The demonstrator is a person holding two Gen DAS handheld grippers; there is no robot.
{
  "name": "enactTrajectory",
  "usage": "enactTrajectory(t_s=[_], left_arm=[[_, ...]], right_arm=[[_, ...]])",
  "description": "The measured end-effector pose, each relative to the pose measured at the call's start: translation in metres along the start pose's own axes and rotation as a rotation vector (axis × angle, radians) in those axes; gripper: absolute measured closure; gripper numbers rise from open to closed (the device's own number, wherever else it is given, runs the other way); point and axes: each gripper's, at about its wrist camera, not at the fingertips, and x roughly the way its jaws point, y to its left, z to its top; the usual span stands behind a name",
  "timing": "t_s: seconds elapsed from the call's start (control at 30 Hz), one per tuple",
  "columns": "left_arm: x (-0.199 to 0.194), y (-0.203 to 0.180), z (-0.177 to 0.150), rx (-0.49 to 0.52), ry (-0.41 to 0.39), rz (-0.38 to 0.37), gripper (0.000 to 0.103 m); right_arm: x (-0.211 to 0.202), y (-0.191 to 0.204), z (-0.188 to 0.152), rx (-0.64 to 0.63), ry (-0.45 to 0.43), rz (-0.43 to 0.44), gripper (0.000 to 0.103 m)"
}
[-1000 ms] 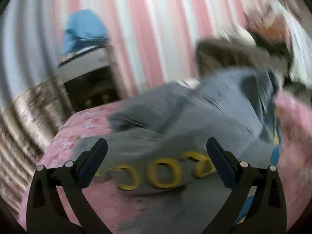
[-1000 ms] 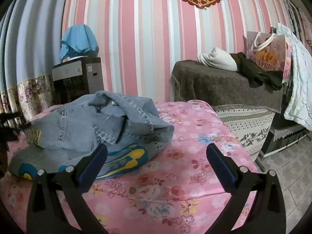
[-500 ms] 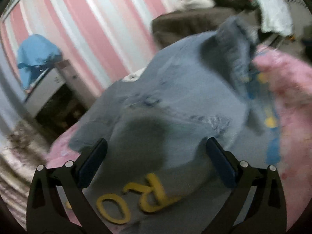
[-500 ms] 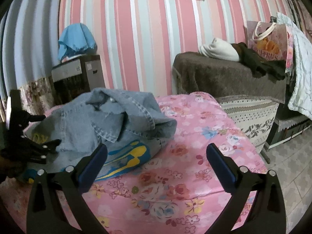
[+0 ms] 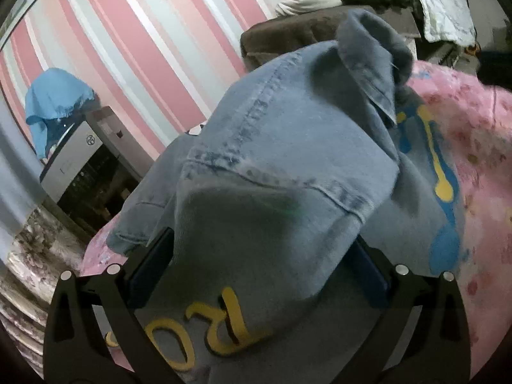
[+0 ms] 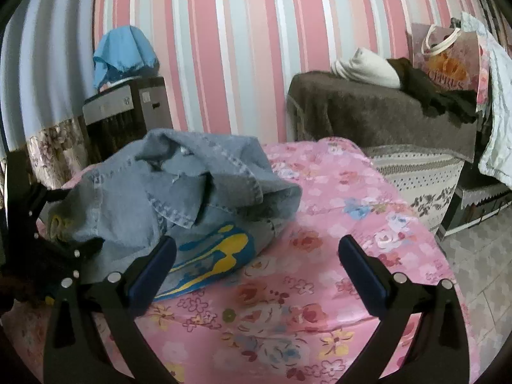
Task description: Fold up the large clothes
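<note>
A crumpled light-blue denim jacket [image 6: 179, 185] lies in a heap on the left half of a pink floral bed [image 6: 320, 208]. It has yellow letters [image 5: 224, 320] on one panel and a blue-and-yellow print [image 6: 217, 256] on another. My left gripper [image 5: 260, 240] is open and pushed into the heap, so a fold of denim [image 5: 288, 147] bulges between its wide-spread fingers. In the right wrist view the left gripper [image 6: 48, 233] shows at the heap's left edge. My right gripper [image 6: 256, 243] is open over the bedspread, just right of the jacket, with nothing in it.
A grey appliance [image 6: 124, 102] draped with a blue cloth stands behind the bed at the left. A brown-covered piece of furniture [image 6: 368, 112] with a white pillow and a gift bag [image 6: 448, 60] is at the back right. Tiled floor [image 6: 480, 256] lies beyond the bed's right edge.
My left gripper has moved forward into the jacket, and denim now fills the space between its fingers. The right gripper has drifted slightly nearer the bed and stayed open.
</note>
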Motion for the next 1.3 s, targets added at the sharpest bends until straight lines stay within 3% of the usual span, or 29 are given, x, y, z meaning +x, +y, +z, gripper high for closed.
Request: enactTrajectory(t_s=[0.03,0.1,0.13,0.2,0.3,0.47,0.67,0.8,0.9,0.97,1.03,1.1,1.23,1.27,1.3], left_arm=[[0.001,0.004,0.003,-0.008,-0.005,0.003,0.004],[0.004,0.025,0.013,-0.074,-0.011,-0.036,0.027],[0.006,0.037,0.017,-0.113,-0.012,-0.053,0.033],[0.009,0.065,0.026,-0.198,-0.017,-0.087,0.057],[0.015,0.097,0.035,-0.265,-0.027,-0.097,0.074],[0.013,0.129,0.040,-0.314,-0.055,-0.079,0.084],[0.012,0.145,0.038,-0.323,-0.058,-0.071,0.084],[0.016,0.148,0.035,-0.327,-0.057,-0.055,0.086],[0.017,0.155,0.033,-0.343,-0.063,-0.059,0.086],[0.019,0.155,0.034,-0.340,-0.065,-0.061,0.086],[0.021,0.156,0.035,-0.340,-0.068,-0.060,0.086],[0.022,0.158,0.037,-0.347,-0.068,-0.063,0.086],[0.024,0.159,0.036,-0.351,-0.074,-0.072,0.086],[0.024,0.160,0.036,-0.353,-0.077,-0.072,0.086],[0.022,0.161,0.035,-0.362,-0.084,-0.075,0.086]], right_arm=[[0.004,0.001,0.000,0.002,0.014,-0.002,0.002],[0.008,0.001,0.001,0.004,0.030,0.003,0.002],[0.010,0.001,0.002,0.004,0.036,0.001,0.002],[0.016,0.002,0.005,0.000,0.044,0.004,0.002],[0.031,0.004,0.010,0.001,0.075,0.001,0.002],[0.074,-0.002,0.024,0.006,0.134,-0.038,0.002],[0.117,-0.009,0.036,-0.005,0.196,-0.044,0.002],[0.108,-0.032,0.041,0.135,0.165,-0.024,0.002],[0.100,-0.042,0.035,0.103,0.181,-0.092,0.002],[0.110,-0.045,0.032,0.105,0.232,-0.078,0.003],[0.124,-0.039,0.029,0.091,0.279,-0.047,0.013],[0.138,-0.029,0.025,0.079,0.310,-0.007,0.039],[0.149,-0.012,0.030,0.109,0.286,0.088,0.073],[0.147,-0.007,0.031,0.102,0.273,0.100,0.092],[0.145,-0.002,0.033,0.099,0.256,0.120,0.093]])
